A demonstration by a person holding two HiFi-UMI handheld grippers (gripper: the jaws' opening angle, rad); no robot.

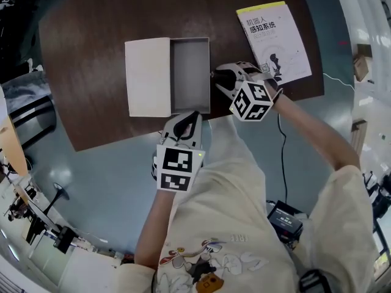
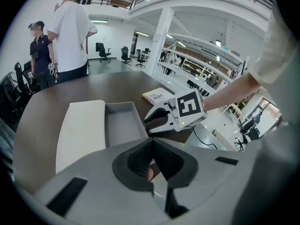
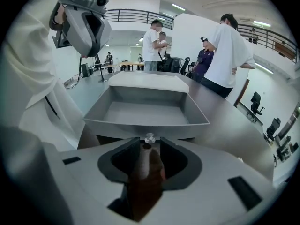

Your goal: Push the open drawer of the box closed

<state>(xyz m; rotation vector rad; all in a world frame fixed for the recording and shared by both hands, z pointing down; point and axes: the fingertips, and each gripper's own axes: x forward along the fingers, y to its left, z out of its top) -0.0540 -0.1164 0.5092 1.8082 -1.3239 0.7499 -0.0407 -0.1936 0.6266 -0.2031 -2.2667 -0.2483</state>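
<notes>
Grey drawer (image 1: 190,72) is sticking out rightward from the white box (image 1: 148,77) on the brown desk (image 1: 91,29). Right gripper (image 1: 217,82) is pointing down at its front, fingers (image 3: 123,159) standing wide apart, clear knob (image 3: 149,138) between their tips, ungripped. Left gripper (image 1: 194,116) is angling down beside the drawer's near side, fingers (image 2: 136,162) closed together on nothing.
</notes>
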